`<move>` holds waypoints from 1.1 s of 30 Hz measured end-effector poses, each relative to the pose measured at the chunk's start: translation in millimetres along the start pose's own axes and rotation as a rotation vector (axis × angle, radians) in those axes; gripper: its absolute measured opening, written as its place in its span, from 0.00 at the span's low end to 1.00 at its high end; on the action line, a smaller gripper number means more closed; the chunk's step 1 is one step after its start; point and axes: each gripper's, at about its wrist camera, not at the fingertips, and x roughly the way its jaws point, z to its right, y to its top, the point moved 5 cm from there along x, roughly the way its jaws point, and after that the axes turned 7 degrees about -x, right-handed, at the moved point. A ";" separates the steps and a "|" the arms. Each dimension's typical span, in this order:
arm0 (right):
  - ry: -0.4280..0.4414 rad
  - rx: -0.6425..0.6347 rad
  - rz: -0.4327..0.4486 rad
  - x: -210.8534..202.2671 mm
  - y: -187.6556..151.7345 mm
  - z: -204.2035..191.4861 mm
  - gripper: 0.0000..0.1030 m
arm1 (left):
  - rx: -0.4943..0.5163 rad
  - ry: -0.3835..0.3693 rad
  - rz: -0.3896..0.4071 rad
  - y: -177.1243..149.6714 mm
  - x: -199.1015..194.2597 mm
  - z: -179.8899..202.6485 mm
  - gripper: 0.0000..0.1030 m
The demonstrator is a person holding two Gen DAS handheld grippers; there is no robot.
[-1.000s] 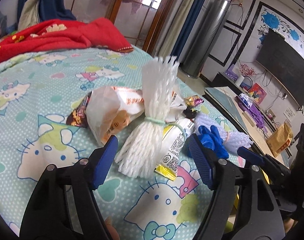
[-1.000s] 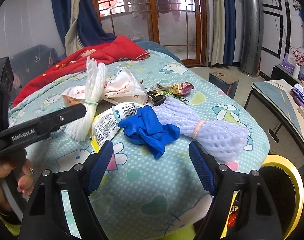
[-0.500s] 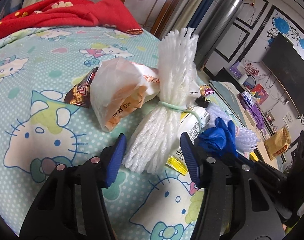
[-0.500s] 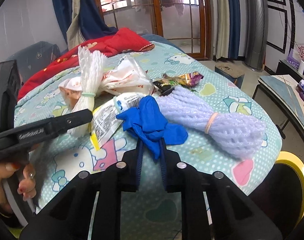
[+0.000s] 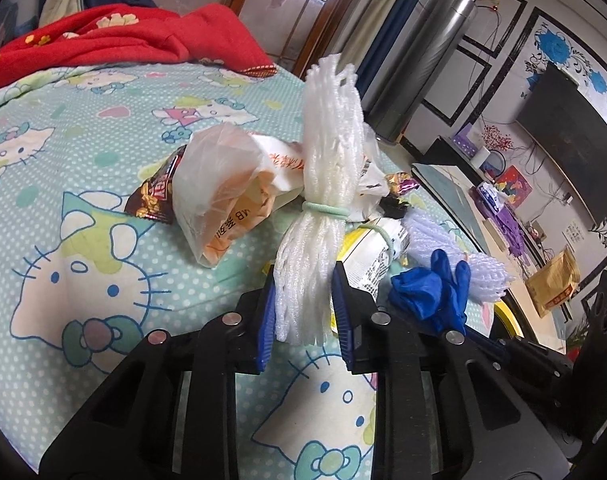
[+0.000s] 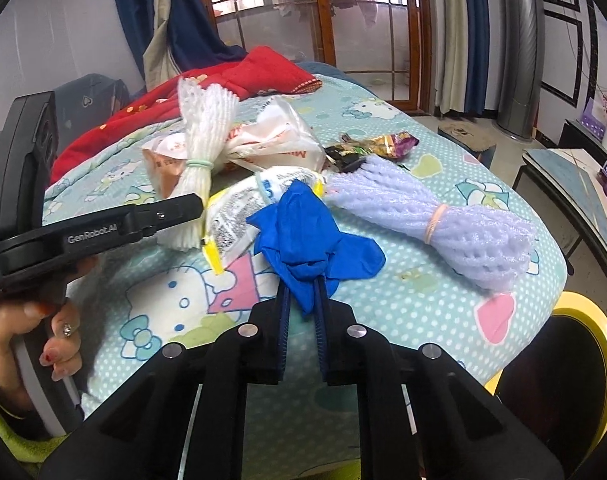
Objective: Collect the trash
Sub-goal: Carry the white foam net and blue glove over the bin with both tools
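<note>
Spread over a bed, a cartoon-cat sheet [image 5: 103, 128] carries the trash heap near its foot end; a red blanket [image 5: 115, 36] lies well behind the heap.

Progress, judged from the layout: collection is at its first pickup. Nothing appears removed yet — every piece still rests on the sheet.

Left gripper [image 5: 303, 320]: the jaws have just been closing and now press on the lower end of the white foam net [image 5: 323, 184], a bundle tied at its middle with a green band. The bundle stands tilted upward from the jaws, at the heap's near left side.

Right gripper [image 6: 301, 316]: the jaws have just been closing and now pinch the near edge of the blue glove [image 6: 307, 236], crumpled at the heap's front centre.

Left to collect:
- lilac foam net [image 6: 443, 224], right of the glove
- yellow-edged printed packet [image 6: 235, 220], between white net and glove
- white plastic bag [image 5: 223, 196] and brown wrapper [image 5: 155, 196], at the heap's left
- purple foil wrapper [image 6: 379, 146], behind the glove

A yellow-rimmed container [image 6: 595, 344] shows beyond the sheet's right edge — probably the bin.
</note>
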 end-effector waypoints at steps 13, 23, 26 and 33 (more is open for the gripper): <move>0.027 -0.020 0.060 -27.7 12.7 -7.5 0.07 | 0.086 -0.022 0.093 6.1 -29.5 25.6 0.16; 0.029 -0.012 0.098 -46.3 21.2 -3.1 0.05 | 0.139 -0.065 0.109 3.0 -41.2 50.3 0.16; 0.033 -0.004 0.107 -49.9 23.3 -1.4 0.05 | 0.150 -0.077 0.109 2.4 -41.9 54.7 0.16; 0.011 0.020 0.130 -61.0 26.7 10.1 0.03 | 0.175 -0.109 0.107 -1.7 -46.3 67.7 0.16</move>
